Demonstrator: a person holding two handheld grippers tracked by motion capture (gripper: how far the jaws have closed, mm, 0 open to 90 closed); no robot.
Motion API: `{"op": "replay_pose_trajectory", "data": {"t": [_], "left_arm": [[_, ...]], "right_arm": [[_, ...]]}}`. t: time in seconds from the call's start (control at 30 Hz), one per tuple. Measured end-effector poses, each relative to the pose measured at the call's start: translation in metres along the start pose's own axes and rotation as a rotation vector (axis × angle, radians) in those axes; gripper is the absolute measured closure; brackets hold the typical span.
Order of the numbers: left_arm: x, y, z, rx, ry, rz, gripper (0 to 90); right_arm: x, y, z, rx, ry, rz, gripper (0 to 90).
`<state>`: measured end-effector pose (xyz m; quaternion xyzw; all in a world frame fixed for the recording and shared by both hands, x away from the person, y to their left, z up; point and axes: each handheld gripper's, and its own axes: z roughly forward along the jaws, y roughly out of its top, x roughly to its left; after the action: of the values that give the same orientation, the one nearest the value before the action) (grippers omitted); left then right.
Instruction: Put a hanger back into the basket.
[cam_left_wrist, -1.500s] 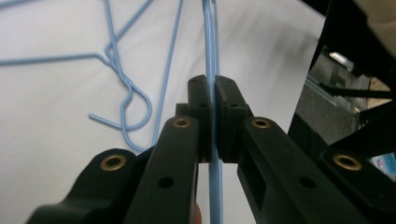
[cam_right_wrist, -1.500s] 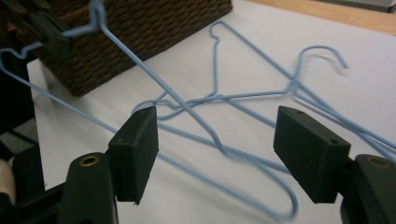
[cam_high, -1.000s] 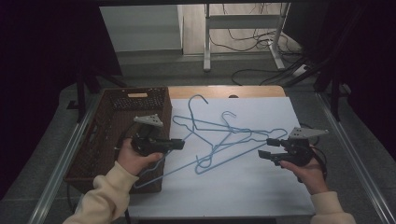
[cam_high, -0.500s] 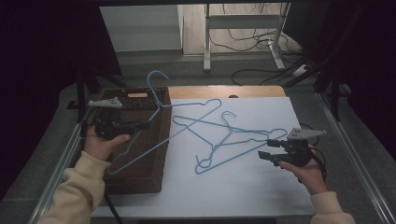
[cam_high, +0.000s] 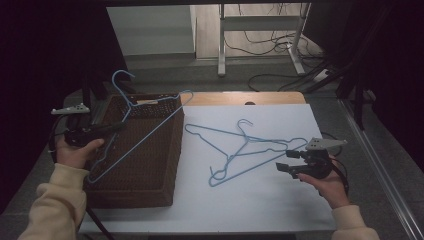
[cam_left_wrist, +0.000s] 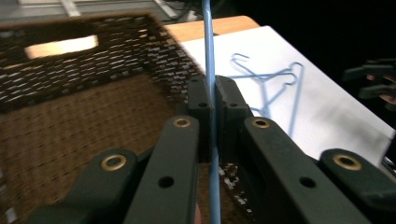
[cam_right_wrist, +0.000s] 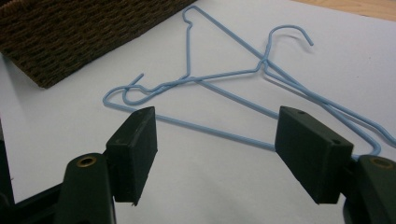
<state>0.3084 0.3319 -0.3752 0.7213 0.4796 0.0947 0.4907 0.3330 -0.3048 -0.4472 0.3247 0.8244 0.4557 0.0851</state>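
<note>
The left gripper (cam_high: 107, 131) has its jaws pinched tight on the wire of a blue hanger (cam_high: 145, 127), which it holds in the air over the brown wicker basket (cam_high: 165, 150). In the left gripper view the wire (cam_left_wrist: 211, 70) runs straight up between the two pads, with the basket's woven floor below. The hanger's hook rises past the basket's far rim, and its long side slants down across the basket's open top toward the near left corner.

The right gripper (cam_high: 286, 161) hovers with its jaws spread wide and nothing between them, just beside two more blue hangers (cam_high: 245, 147) that lie tangled on the white sheet (cam_high: 260, 200). In the right gripper view these hangers (cam_right_wrist: 224, 79) lie just beyond the pads.

The basket sits at the sheet's left edge; bare sheet stretches in front of the tangled hangers.
</note>
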Motion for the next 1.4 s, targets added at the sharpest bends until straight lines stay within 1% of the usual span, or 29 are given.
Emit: {"op": "replay_pose_trajectory", "data": {"t": [0.03, 0.23, 0.3, 0.4, 0.47, 0.57, 0.63, 0.7, 0.73, 0.77, 0.83, 0.87, 0.9, 0.93, 1.0, 1.07, 1.1, 1.13, 1.17, 1.2, 1.23, 1.27, 1.3, 1.33, 1.37, 1.4], "left_arm": [[0.004, -0.002, 0.0, 0.002, 0.013, -0.007, 87.0], [0.028, -0.013, -0.001, -0.009, 0.042, -0.058, 87.0], [0.034, -0.016, -0.002, -0.013, 0.048, -0.071, 87.0], [0.041, -0.02, -0.002, -0.003, 0.064, -0.081, 87.0], [0.046, -0.023, 0.0, 0.01, 0.068, -0.088, 87.0], [0.053, -0.028, 0.006, 0.031, 0.071, -0.11, 87.0], [0.057, -0.031, 0.01, 0.047, 0.073, -0.118, 87.0], [0.062, -0.036, 0.016, 0.074, 0.078, -0.123, 87.0], [0.062, -0.036, 0.016, 0.074, 0.078, -0.123, 87.0], [0.064, -0.038, 0.02, 0.098, 0.091, -0.121, 86.9], [0.066, -0.039, 0.022, 0.105, 0.089, -0.126, 86.9], [0.067, -0.04, 0.025, 0.112, 0.09, -0.129, 86.9], [0.069, -0.042, 0.029, 0.13, 0.097, -0.131, 86.9], [0.069, -0.042, 0.029, 0.13, 0.097, -0.131, 86.9], [0.07, -0.044, 0.033, 0.146, 0.103, -0.128, 86.9], [0.071, -0.045, 0.036, 0.162, 0.116, -0.122, 86.8], [0.073, -0.045, 0.038, 0.174, 0.126, -0.128, 86.6], [0.073, -0.045, 0.038, 0.174, 0.126, -0.128, 86.4], [0.074, -0.045, 0.039, 0.182, 0.14, -0.137, 86.4], [0.074, -0.045, 0.041, 0.206, 0.196, -0.129, 81.3], [0.073, -0.045, 0.042, 0.219, 0.219, -0.119, 73.9], [0.073, -0.045, 0.042, 0.219, 0.219, -0.119, 70.8], [0.072, -0.045, 0.042, 0.219, 0.222, -0.112, 70.8], [0.071, -0.045, 0.042, 0.218, 0.229, -0.1, 66.7], [0.068, -0.044, 0.042, 0.219, 0.253, -0.087, 60.8], [0.066, -0.043, 0.042, 0.221, 0.278, -0.076, 47.6]], "right_arm": [[0.0, 0.0, 0.001, 0.006, -0.002, 0.001, 29.8], [0.0, -0.001, 0.003, 0.016, -0.004, -0.004, 29.5], [0.0, -0.001, 0.003, 0.019, -0.005, -0.002, 29.4], [-0.001, -0.002, 0.004, 0.022, -0.005, -0.002, 29.4], [-0.001, -0.002, 0.004, 0.025, -0.006, 0.0, 29.3], [-0.001, -0.002, 0.004, 0.028, -0.005, 0.0, 29.3], [-0.001, -0.003, 0.005, 0.032, -0.005, -0.003, 29.1], [-0.001, -0.003, 0.006, 0.036, -0.006, -0.003, 28.9], [-0.001, -0.003, 0.006, 0.036, -0.006, -0.003, 28.9], [-0.001, -0.003, 0.006, 0.037, -0.006, -0.003, 28.9], [-0.001, -0.003, 0.006, 0.039, -0.006, -0.003, 28.9], [-0.001, -0.003, 0.006, 0.041, -0.006, -0.004, 28.9], [-0.001, -0.003, 0.007, 0.042, -0.005, -0.005, 28.8], [-0.001, -0.003, 0.007, 0.042, -0.005, -0.005, 28.8], [-0.001, -0.004, 0.007, 0.043, -0.005, -0.006, 28.8], [-0.001, -0.004, 0.007, 0.046, -0.006, -0.005, 28.8], [-0.001, -0.004, 0.007, 0.047, -0.005, -0.005, 28.7], [-0.001, -0.004, 0.007, 0.047, -0.005, -0.005, 28.7], [-0.001, -0.004, 0.007, 0.046, -0.003, -0.005, 28.6], [-0.001, -0.004, 0.007, 0.044, 0.001, -0.004, 28.6], [-0.001, -0.004, 0.007, 0.042, -0.001, -0.005, 28.6], [-0.001, -0.004, 0.007, 0.042, -0.001, -0.005, 28.6], [-0.001, -0.004, 0.007, 0.042, 0.0, -0.005, 28.6], [-0.001, -0.004, 0.007, 0.043, 0.0, -0.006, 28.6], [-0.001, -0.004, 0.007, 0.043, -0.001, -0.006, 28.6], [-0.001, -0.004, 0.007, 0.044, -0.002, -0.004, 28.6]]}}
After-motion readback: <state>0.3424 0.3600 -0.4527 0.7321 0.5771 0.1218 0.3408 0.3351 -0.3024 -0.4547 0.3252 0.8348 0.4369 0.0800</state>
